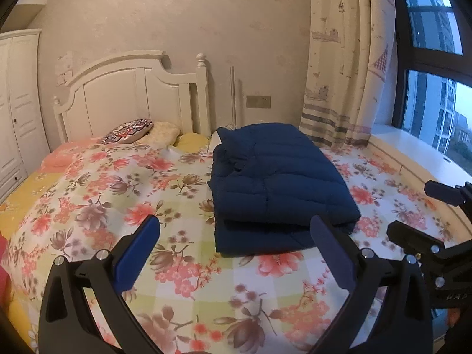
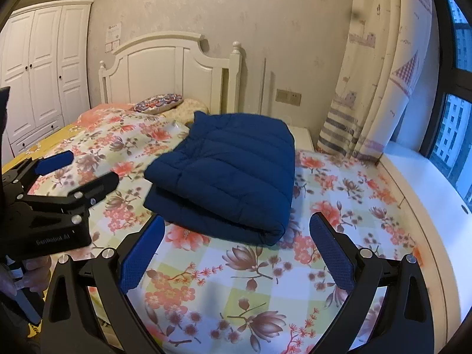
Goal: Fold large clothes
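Jacket (image 1: 277, 183), dark blue and quilted, lay folded into a thick rectangular stack on the floral bedspread (image 1: 124, 194), toward the window side of the bed. Its doubled edge faced you; the collar end pointed to the white headboard (image 1: 129, 100). Nothing touched it.

Your left hand-held gripper (image 1: 236, 250) hovered above the bedspread, near the jacket's front edge but apart from it. Its blue-padded fingers (image 1: 138, 250) stood wide, holding nothing. In the right wrist view the same tool (image 2: 79, 171) showed at the left of the picture, fingers spread over the bedspread, beside the jacket's left corner without contact. Part of your hand (image 2: 32, 271) was seen on its handle.

Your right hand-held gripper (image 2: 236, 253) also stood wide and empty, its textured blue pads (image 2: 333, 253) framing the jacket's near right corner from above, clear of the cloth. From the left wrist view only its black fingers (image 1: 419, 236) showed at the right edge.

Background: two pillows (image 1: 132, 131) at the head of the bed, one patterned and one pale; white wardrobe (image 2: 44, 67) at far left; printed curtain (image 1: 342, 59) hanging beside the window (image 1: 433, 88); pale window ledge (image 2: 413, 183) running along the bed's far side.
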The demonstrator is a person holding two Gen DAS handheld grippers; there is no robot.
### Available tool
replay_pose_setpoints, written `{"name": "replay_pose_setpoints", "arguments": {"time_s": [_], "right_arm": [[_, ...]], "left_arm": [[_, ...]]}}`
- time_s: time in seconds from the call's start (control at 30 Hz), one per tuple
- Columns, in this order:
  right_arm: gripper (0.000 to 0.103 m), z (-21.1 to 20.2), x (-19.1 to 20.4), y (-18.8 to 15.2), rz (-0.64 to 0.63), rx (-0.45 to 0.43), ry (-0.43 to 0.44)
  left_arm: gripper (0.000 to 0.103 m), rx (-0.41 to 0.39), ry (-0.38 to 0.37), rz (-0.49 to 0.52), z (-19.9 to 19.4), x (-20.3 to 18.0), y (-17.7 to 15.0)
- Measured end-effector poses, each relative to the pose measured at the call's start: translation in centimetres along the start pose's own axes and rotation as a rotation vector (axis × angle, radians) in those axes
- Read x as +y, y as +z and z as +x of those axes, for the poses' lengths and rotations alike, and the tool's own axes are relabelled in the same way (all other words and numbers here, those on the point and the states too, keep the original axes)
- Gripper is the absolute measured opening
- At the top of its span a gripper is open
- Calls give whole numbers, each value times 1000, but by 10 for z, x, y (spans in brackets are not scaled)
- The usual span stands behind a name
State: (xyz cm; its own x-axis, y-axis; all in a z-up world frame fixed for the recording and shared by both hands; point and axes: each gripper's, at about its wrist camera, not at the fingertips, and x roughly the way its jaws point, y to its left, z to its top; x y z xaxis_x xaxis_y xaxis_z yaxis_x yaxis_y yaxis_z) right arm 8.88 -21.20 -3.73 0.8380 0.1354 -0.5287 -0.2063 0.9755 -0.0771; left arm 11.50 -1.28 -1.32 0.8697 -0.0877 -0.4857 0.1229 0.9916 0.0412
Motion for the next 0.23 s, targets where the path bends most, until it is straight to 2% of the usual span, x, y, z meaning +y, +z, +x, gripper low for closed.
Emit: {"name": "replay_pose_setpoints", "arguments": {"time_s": [0.07,0.13,0.23], "right_arm": [[95,8,-9,1,4,6,2],[95,11,-34,4,29,-8,-48],[95,15,-104,6,104,3,-186]], "left_arm": [[101,37,8,23,17,4,2],[101,55,37,33,33,17,6],[101,80,123,-12,61,70,21]]}}
